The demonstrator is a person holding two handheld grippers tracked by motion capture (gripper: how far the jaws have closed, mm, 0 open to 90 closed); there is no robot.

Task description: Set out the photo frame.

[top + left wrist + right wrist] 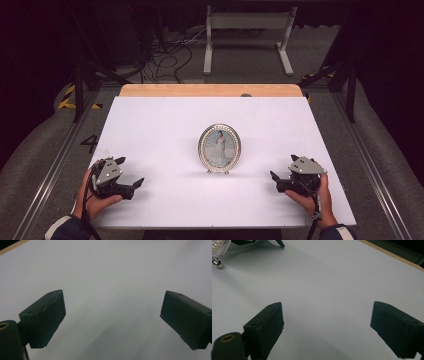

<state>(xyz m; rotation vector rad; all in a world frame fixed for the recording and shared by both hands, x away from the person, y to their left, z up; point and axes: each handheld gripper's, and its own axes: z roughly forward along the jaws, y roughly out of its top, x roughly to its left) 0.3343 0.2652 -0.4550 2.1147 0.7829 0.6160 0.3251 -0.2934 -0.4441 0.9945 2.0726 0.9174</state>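
High view: oval picture frame (pixel 219 148) stands upright at mid tabletop (pixel 165 120), facing the person, well apart from both grippers and between them. Left gripper (pixel 131 183) rests near the front left edge, fingers (pixel 45 317) spread, nothing between them. Right gripper (pixel 278 181) rests at front right, fingers (pixel 265 327) spread, empty. Right gripper view: frame's beaded rim and one small foot sit at upper left, far beyond the fingertips.
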